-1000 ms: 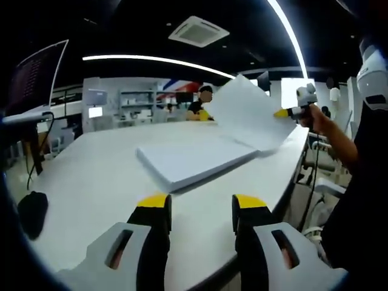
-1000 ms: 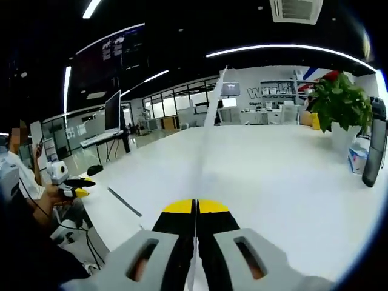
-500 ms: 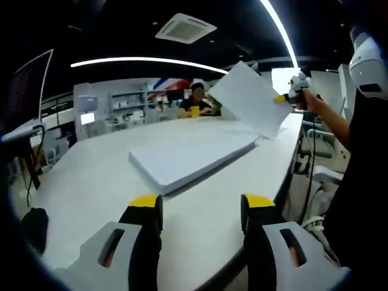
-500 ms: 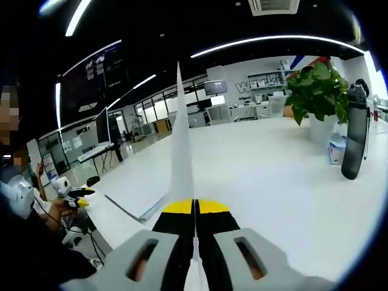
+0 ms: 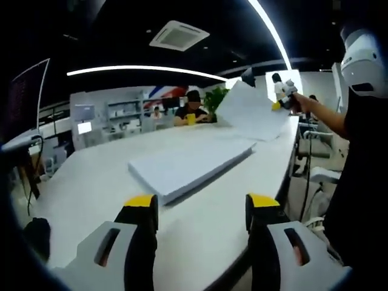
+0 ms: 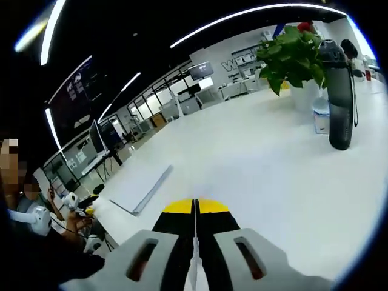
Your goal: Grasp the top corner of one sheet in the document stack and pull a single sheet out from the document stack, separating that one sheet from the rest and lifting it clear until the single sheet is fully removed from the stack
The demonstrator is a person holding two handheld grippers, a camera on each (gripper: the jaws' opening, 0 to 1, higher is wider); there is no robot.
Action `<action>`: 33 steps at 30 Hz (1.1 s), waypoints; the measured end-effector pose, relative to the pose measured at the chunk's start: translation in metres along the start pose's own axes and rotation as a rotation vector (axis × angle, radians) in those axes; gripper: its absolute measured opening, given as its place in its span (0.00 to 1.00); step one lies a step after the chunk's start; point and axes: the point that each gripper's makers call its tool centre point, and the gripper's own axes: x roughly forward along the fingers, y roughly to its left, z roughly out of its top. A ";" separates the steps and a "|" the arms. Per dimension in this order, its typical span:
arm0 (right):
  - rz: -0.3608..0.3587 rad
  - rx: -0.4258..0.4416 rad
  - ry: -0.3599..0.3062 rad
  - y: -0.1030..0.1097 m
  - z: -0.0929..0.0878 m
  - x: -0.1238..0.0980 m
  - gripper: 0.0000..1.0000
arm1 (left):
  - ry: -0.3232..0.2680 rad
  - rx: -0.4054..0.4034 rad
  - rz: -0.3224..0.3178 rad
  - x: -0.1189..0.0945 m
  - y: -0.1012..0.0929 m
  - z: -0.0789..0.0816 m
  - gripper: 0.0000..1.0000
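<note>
Beside the flat white document stack (image 5: 185,165), right gripper (image 5: 280,103) pinches thin sheet (image 5: 250,112).

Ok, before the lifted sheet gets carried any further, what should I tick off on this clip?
1. Right gripper shut on the single white paper sheet: ok.
2. Sheet clear of the thick white document stack: cannot tell, the lower edge looks close to the stack's far end.
3. Only one sheet lifted: ok, it looks single.
4. Stack flat on the white table: ok.
5. Left gripper open, short of the stack: ok.
6. Dark bottle and potted plant beside the path: ok.
</note>
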 end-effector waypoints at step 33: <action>-0.320 -0.053 0.344 -0.022 -0.087 0.058 0.02 | 0.032 -0.042 -0.002 -0.008 0.004 0.006 0.62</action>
